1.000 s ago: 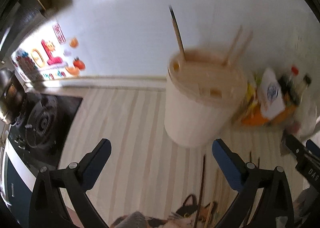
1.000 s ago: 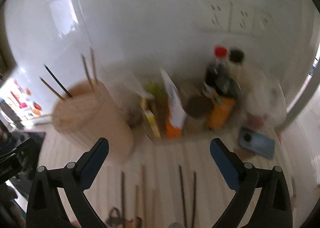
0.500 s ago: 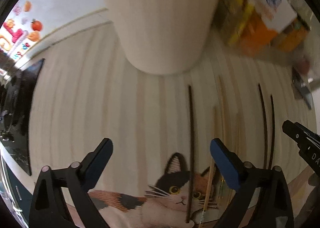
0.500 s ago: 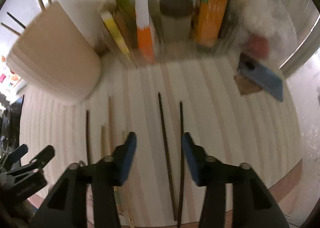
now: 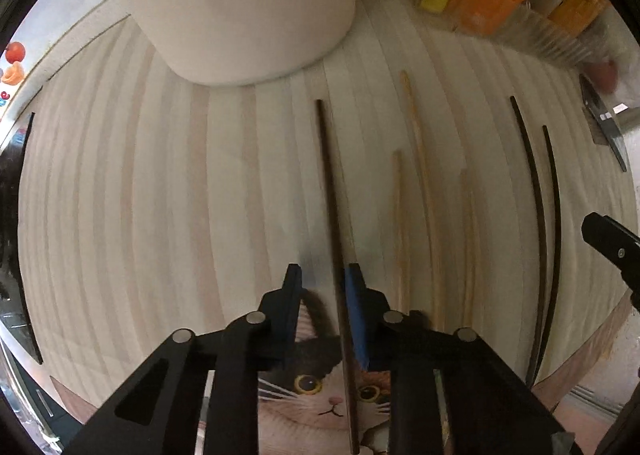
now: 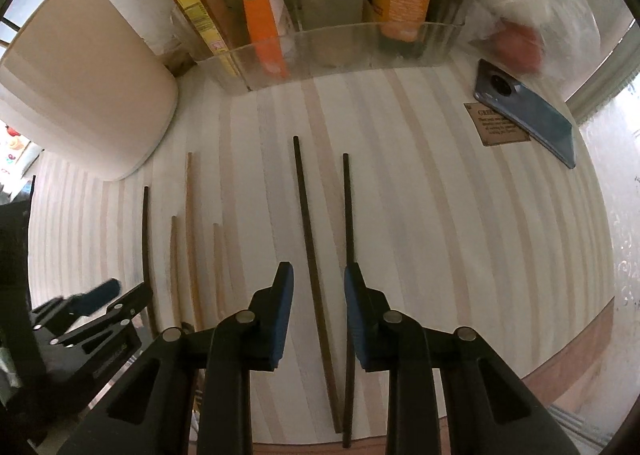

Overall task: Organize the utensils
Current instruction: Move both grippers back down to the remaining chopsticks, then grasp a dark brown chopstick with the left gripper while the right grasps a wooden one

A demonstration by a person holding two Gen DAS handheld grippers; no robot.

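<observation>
Left gripper pointed down at the striped mat, jaws closing around a dark chopstick that ran toward twelve o'clock, right pad against it. The cream holder stood at twelve. Pale chopsticks lay at two, a dark pair at three.
</observation>
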